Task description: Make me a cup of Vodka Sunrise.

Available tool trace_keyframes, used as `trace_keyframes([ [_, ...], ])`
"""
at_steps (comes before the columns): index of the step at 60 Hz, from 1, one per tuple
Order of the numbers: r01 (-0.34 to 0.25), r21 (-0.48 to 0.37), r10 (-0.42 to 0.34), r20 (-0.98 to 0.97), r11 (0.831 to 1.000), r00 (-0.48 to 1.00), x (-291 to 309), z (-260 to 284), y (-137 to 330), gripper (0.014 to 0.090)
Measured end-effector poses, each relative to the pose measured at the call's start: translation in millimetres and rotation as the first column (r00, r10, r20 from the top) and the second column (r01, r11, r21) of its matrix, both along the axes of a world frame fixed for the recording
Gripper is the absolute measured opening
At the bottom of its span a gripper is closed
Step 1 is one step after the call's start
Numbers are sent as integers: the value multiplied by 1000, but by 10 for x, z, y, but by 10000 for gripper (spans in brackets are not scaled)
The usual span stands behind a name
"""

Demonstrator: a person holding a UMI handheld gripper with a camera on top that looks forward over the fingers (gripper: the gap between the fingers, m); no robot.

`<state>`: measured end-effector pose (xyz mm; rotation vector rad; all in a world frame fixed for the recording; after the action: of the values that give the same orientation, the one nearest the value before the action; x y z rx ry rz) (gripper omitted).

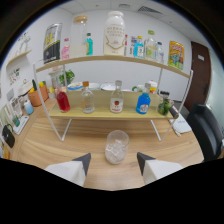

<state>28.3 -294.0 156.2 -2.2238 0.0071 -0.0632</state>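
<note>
A clear glass [116,147] with ice in it stands on the wooden table just ahead of my gripper [113,161], whose two fingers are spread wide apart with nothing between them. Beyond the glass, the lower shelf of a white rack holds a bottle of red liquid [62,98], a clear bottle with an orange cap [87,99], a clear bottle with a red label [116,99] and a blue bottle [143,103].
The rack's upper shelf [115,59] carries tall jars, boxes and small bottles. A white rack leg [56,125] stands left of the glass, another leg [156,131] right of it. A dark chair [207,127] sits at the far right.
</note>
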Motion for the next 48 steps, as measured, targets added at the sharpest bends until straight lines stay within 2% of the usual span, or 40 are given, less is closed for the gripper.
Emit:
trace_keyframes([
  [16, 22, -4, -22, -2, 1000, 1000, -53, -25, -192, 862],
  [27, 35, -7, -35, -33, 999, 999, -308, -116, -399, 858],
  [29, 31, 0, -31, -44, 1000, 999, -401, -122, -411, 852],
  [30, 28, 3, -27, -50, 1000, 998, -458, -128, -416, 801],
  [31, 23, 7, -23, -56, 1000, 998, -512, -132, -418, 853],
  [38, -4, 74, 12, -101, 997, 995, -900, -59, -303, 855],
  [48, -36, 174, 56, -111, 984, 992, -1325, 154, 108, 856],
])
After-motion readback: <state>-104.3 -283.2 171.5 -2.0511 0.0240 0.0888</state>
